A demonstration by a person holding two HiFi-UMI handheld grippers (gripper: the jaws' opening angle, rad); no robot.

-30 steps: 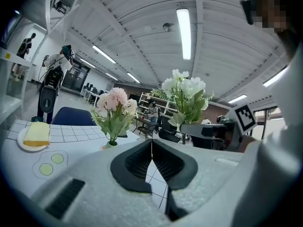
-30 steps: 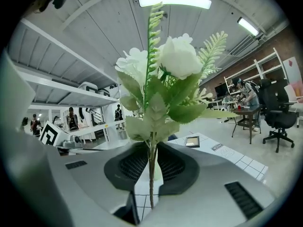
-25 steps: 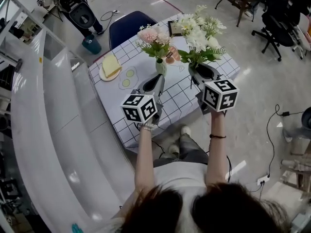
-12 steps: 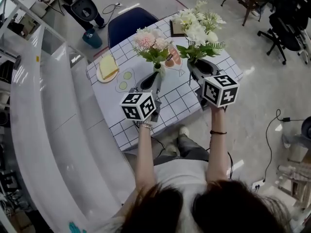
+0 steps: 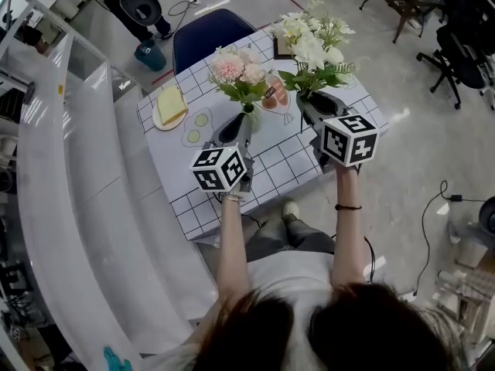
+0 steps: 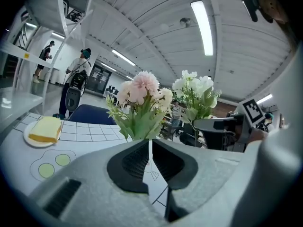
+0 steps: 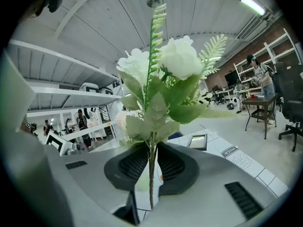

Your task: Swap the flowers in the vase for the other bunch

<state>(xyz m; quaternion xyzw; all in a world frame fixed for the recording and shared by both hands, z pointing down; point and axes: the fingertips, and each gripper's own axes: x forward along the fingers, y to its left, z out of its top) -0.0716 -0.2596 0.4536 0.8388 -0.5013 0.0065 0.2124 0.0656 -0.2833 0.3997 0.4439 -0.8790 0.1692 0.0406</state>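
Note:
A pink bunch (image 5: 236, 66) stands upright over the checked table (image 5: 286, 161), its vase (image 5: 248, 116) almost hidden behind my left gripper (image 5: 234, 130). In the left gripper view the pink bunch (image 6: 142, 91) rises just beyond the left gripper (image 6: 150, 148). Its jaws are shut, with only a thin bare slit between them. My right gripper (image 5: 321, 110) holds the white and green bunch (image 5: 313, 45) upright to the right of the pink one. In the right gripper view the stem of the white bunch (image 7: 175, 60) runs down between the jaws of the right gripper (image 7: 151, 155), shut on it.
A plate with a yellow slab (image 5: 172, 105) and two green discs (image 5: 197, 127) lie on the table's left part, and a small frame (image 5: 280, 46) at its far edge. A blue chair (image 5: 213, 33) stands behind. A white counter (image 5: 85, 168) runs along the left, with office chairs (image 5: 468, 45) at right.
Both grippers have drifted a little forward over the table, the left one also slightly leftward. The white bunch moved along in the right gripper. Neither gripper's jaws visibly changed.

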